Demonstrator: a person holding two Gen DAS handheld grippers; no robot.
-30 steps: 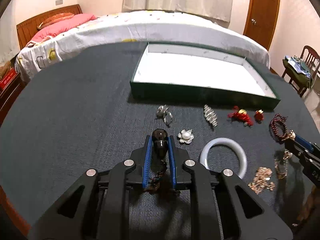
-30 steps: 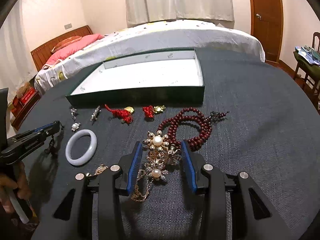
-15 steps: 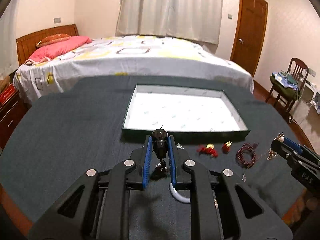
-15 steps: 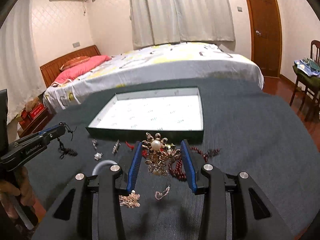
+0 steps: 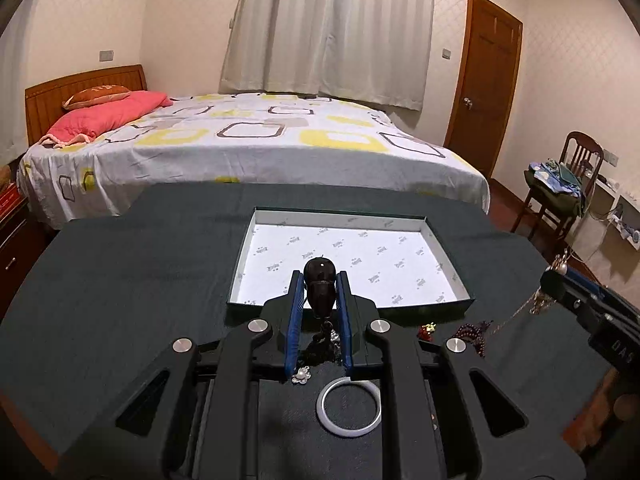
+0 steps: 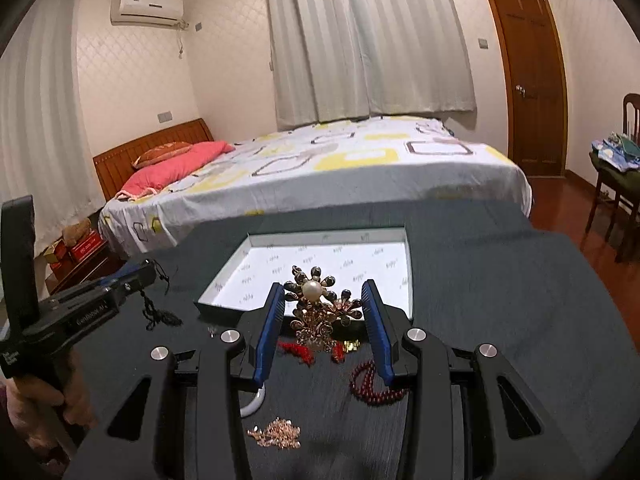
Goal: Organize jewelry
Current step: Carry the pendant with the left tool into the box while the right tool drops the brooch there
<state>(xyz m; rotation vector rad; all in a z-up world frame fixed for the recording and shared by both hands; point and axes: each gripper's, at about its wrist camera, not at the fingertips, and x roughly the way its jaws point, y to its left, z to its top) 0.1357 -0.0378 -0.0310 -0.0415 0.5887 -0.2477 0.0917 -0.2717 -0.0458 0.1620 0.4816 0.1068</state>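
Left of the shallow dark-green box with white printed lining [image 5: 348, 256], the left gripper [image 5: 320, 292] is clamped on a dark glossy gourd-shaped pendant [image 5: 319, 288], held above the box's near wall with its black tassel hanging below. In front of the box a white jade-like bangle [image 5: 348, 406] lies on the dark grey tablecloth [image 5: 120, 280]. Toward the box's right, the right gripper [image 6: 326, 312] is clamped on a gold flower brooch with a pearl [image 6: 314, 304], raised over the near wall.
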